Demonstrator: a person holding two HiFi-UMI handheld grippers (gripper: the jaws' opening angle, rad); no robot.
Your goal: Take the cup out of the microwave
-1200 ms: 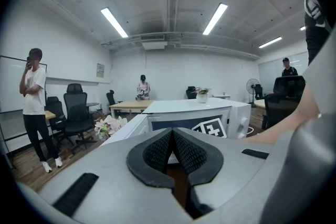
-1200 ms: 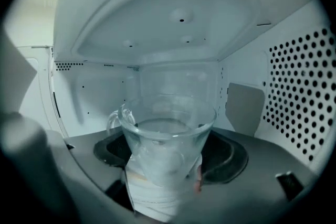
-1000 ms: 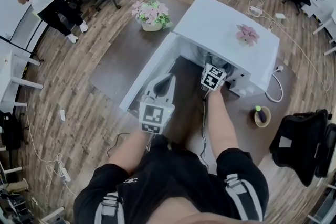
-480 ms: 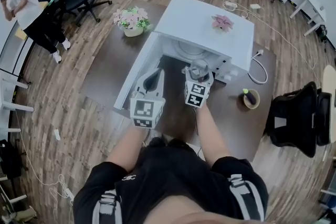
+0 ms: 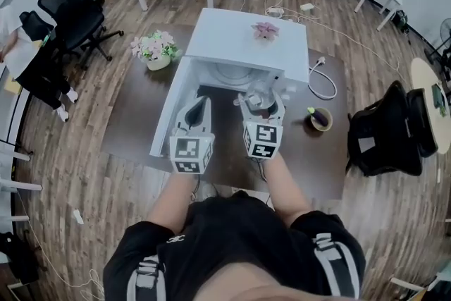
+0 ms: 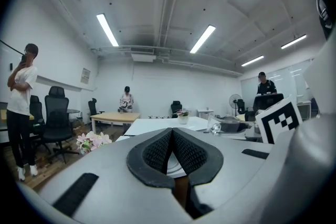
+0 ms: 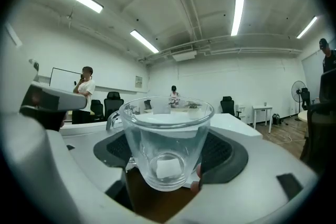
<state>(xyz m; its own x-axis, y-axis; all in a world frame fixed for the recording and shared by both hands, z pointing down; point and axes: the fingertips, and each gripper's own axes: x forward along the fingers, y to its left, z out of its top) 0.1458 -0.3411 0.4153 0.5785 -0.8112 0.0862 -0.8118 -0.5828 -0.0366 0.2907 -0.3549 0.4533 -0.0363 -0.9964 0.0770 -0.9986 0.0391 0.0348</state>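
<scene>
Reaches forward with both forearms, nearly parallel, toward the open microwave [image 5: 246, 39] on the table [image 5: 134, 125]. Clamps the right gripper [image 5: 262, 106] on a clear glass cup [image 7: 167, 136], jaws pressed against its sides. Holds the cup at the mouth of the microwave, seemingly just outside the opening, upright with its mouth up, long axis vertical and handle toward the left. Carries the left gripper [image 5: 200, 106] just beside the right one, near the swung-open door [image 5: 168, 122], jaws closed together on nothing.

right claw [image 5: 261, 103] back, cup [image 7: 167, 136] — outside microwave [image 5: 239, 39]
</scene>
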